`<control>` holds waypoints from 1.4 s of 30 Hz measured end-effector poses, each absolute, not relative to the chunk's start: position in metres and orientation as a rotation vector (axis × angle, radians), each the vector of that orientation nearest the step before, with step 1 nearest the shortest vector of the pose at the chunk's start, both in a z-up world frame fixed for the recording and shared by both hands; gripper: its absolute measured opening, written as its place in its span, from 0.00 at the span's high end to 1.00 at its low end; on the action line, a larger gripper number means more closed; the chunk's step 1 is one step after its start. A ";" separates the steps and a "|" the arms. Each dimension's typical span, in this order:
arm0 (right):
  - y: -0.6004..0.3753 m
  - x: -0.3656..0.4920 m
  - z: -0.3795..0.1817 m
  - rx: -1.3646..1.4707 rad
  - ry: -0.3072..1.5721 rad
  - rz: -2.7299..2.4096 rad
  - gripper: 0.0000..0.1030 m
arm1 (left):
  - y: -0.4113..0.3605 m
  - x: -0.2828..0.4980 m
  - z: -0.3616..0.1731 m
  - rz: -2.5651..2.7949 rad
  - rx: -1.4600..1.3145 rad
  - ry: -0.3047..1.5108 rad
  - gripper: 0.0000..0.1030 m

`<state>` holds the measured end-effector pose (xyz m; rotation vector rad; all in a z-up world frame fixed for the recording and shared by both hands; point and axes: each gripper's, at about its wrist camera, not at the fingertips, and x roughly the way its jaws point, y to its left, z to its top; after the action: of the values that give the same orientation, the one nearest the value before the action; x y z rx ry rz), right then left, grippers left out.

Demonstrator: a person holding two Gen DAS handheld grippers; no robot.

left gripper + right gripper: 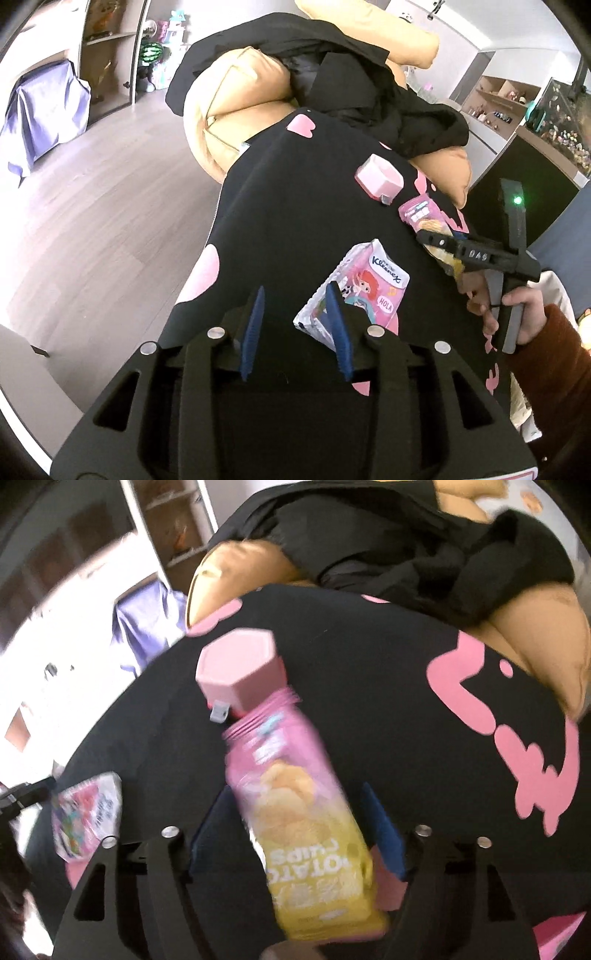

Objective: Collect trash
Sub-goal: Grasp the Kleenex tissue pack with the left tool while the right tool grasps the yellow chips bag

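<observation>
A pink Kleenex tissue pack (pixel 364 295) with a cartoon print lies flat on the black cloth. Near it lies a pink-and-yellow potato chips packet (pixel 295 805), with a pink hexagonal box (pixel 240 672) touching its far end.

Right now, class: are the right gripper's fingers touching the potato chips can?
Apart. The right wrist view shows the potato chips can lying between the right gripper's spread blue fingers, dark blanket visible on both sides.

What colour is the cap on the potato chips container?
Pale pink; the hexagonal cap shows best in the right wrist view.
</observation>
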<state>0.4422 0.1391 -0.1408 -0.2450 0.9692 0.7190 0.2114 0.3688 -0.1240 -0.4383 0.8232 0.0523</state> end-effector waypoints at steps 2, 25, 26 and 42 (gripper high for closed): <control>0.149 0.439 -0.142 -0.323 0.973 0.709 0.27 | 0.369 0.210 -0.125 0.054 -0.441 0.828 0.67; 0.074 0.381 -0.104 -0.157 0.908 0.618 0.90 | 0.342 0.253 -0.133 0.004 -0.327 0.872 0.51; 0.072 0.382 -0.102 -0.142 0.905 0.622 0.90 | 0.339 0.257 -0.134 0.003 -0.310 0.876 0.51; 0.093 0.444 -0.139 -0.059 0.977 0.579 0.48 | 0.323 0.267 -0.134 -0.024 -0.269 0.882 0.50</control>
<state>0.4438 0.0930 -0.1393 -0.0592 0.9770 0.5795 0.2667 0.3227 -0.1336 -0.2687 0.8821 -0.0242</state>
